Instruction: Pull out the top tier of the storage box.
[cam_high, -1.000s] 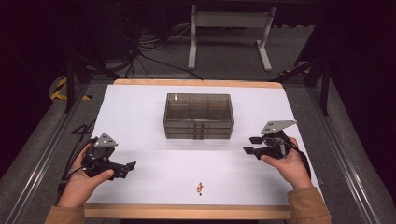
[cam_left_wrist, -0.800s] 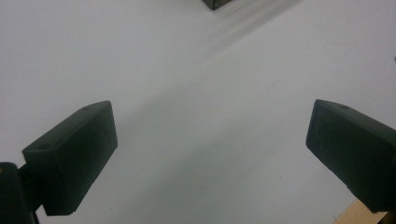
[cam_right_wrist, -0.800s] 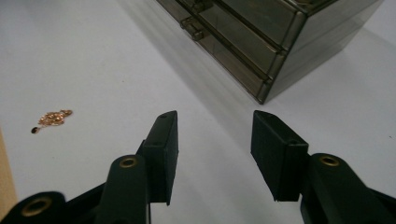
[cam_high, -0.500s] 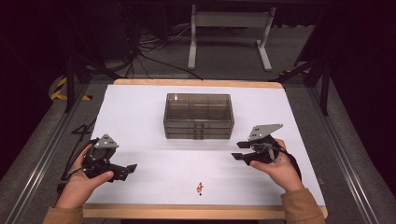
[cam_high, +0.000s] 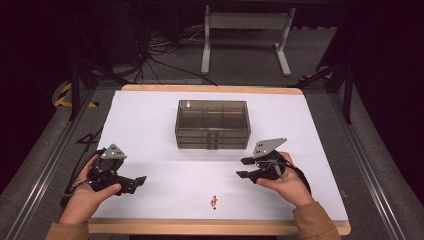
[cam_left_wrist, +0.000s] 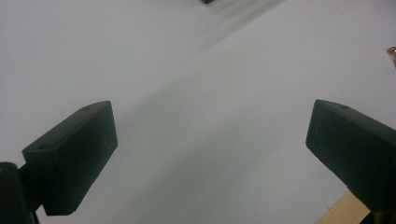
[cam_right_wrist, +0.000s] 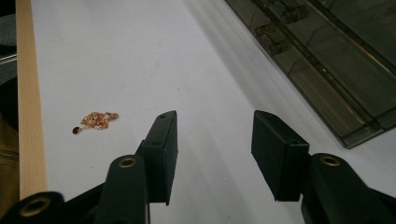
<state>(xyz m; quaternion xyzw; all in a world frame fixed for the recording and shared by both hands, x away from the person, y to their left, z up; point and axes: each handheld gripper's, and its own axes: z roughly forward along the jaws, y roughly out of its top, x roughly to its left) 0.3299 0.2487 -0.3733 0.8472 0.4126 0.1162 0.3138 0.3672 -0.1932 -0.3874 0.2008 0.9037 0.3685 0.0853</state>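
Note:
A smoky clear plastic drawer box (cam_high: 212, 125) stands mid-table, and its drawer fronts (cam_right_wrist: 327, 60) show in the right gripper view. A small coppery chain (cam_high: 213, 202) lies in a heap near the front edge; it shows left of the jaws in the right gripper view (cam_right_wrist: 95, 120) and at the right edge of the left gripper view (cam_left_wrist: 392, 49). My left gripper (cam_high: 135, 183) rests at the front left, jaws wide apart over bare white (cam_left_wrist: 210, 154). My right gripper (cam_high: 245, 168) is open, pointing left, right of the chain and in front of the box (cam_right_wrist: 215, 149). Neither holds anything.
A white sheet (cam_high: 150, 125) covers the table, with a wooden edge (cam_high: 210, 227) at the front. Beyond the table are dark floor, cables and a white stand (cam_high: 245, 40). Metal rails (cam_high: 375, 165) run along both sides.
My right gripper has moved left and slightly forward, closer to the chain. The left gripper has hardly shifted.

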